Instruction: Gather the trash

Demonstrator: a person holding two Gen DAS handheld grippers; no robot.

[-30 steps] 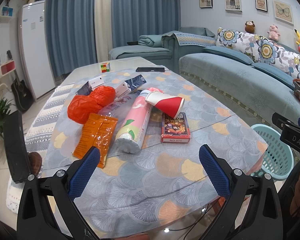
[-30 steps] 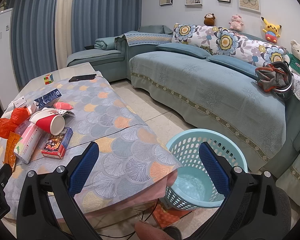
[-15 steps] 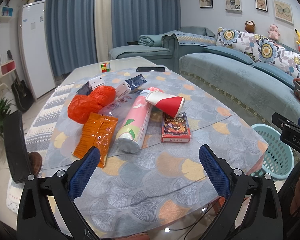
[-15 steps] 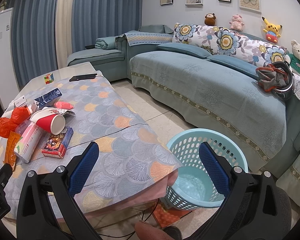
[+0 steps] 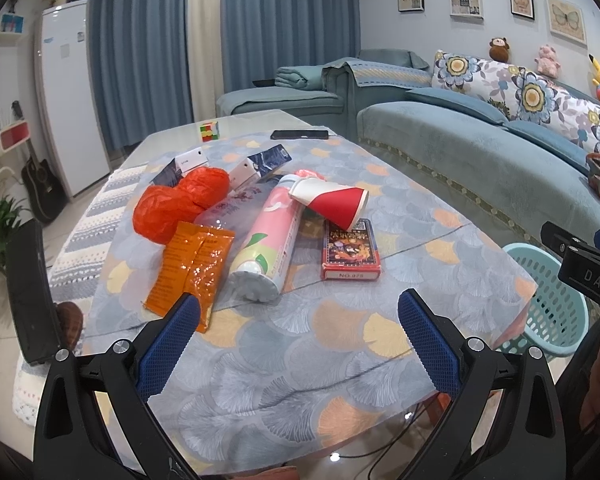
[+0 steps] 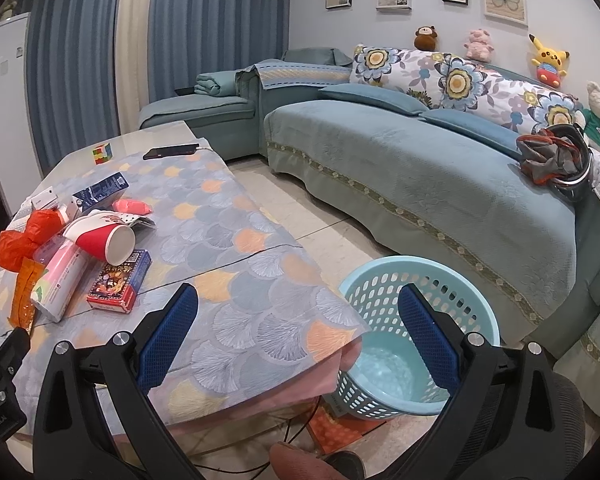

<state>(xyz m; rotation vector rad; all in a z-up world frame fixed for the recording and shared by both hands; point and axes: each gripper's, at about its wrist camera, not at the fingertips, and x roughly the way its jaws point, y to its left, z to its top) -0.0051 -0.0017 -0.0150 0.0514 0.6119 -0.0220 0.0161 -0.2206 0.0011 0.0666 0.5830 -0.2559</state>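
Trash pile sits on the table (image 5: 340, 360) ahead of me: cup (image 5: 332, 204) atop the tube (image 5: 266, 246), card box (image 5: 350, 254) just right of it, wrapper (image 5: 192, 264) and bag (image 5: 176, 206) to the left. Basket (image 6: 412, 332) on floor off table's right edge, w/ sofa (image 6: 440, 184) behind it.

open right gripper (image 6: 298, 330) above basket (image 6: 384, 280)

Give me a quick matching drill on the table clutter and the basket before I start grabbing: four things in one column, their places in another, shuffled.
Things:
1. paper cup
2. card box
3. phone
4. laundry-style basket

Places:
A. flat on the far end of the table, near the puzzle cube
B. on the floor beside the table, with no trash showing inside
C. on its side, resting across the pink tube
D. flat on the cloth, just in front of the cup's open mouth

Pairs: 1-C, 2-D, 3-A, 4-B
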